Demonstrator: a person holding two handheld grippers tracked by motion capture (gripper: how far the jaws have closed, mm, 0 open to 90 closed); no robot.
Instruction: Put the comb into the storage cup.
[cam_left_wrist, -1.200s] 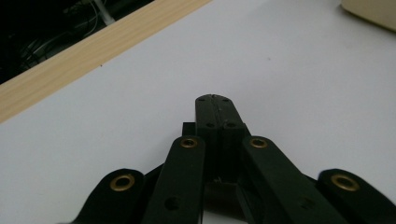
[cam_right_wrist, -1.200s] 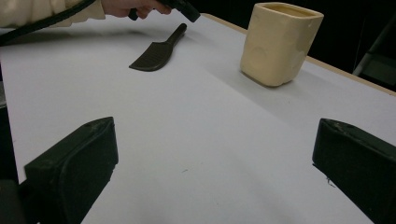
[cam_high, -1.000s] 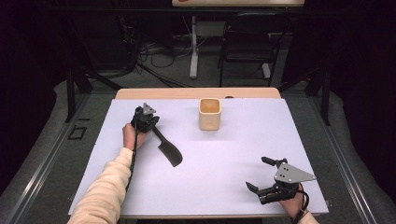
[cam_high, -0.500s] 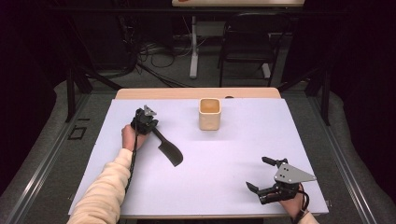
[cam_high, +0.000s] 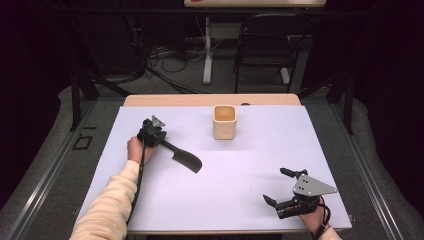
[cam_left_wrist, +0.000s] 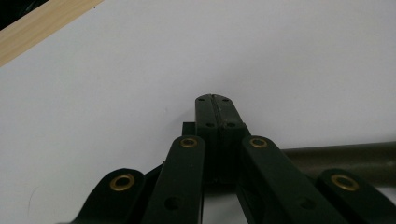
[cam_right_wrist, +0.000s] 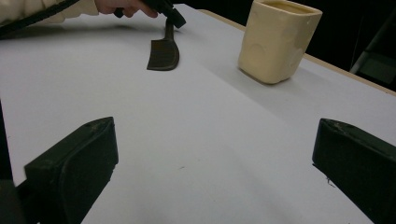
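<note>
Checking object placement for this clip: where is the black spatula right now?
In the high view the black spatula lies left of centre on the white table, its handle clamped in the left gripper, blade pointing away from it, below-left of the beige cup.

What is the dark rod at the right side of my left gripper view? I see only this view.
Observer: It is the handle of a black spatula; its blade lies on the table.
Operator: Is something else standing near it?
Observer: A cream cup stands upright beyond the blade, apart from it.
Operator: And where is the right gripper?
Observer: The right gripper sits near the table's front right corner, with its jaws open and nothing between them.
</note>
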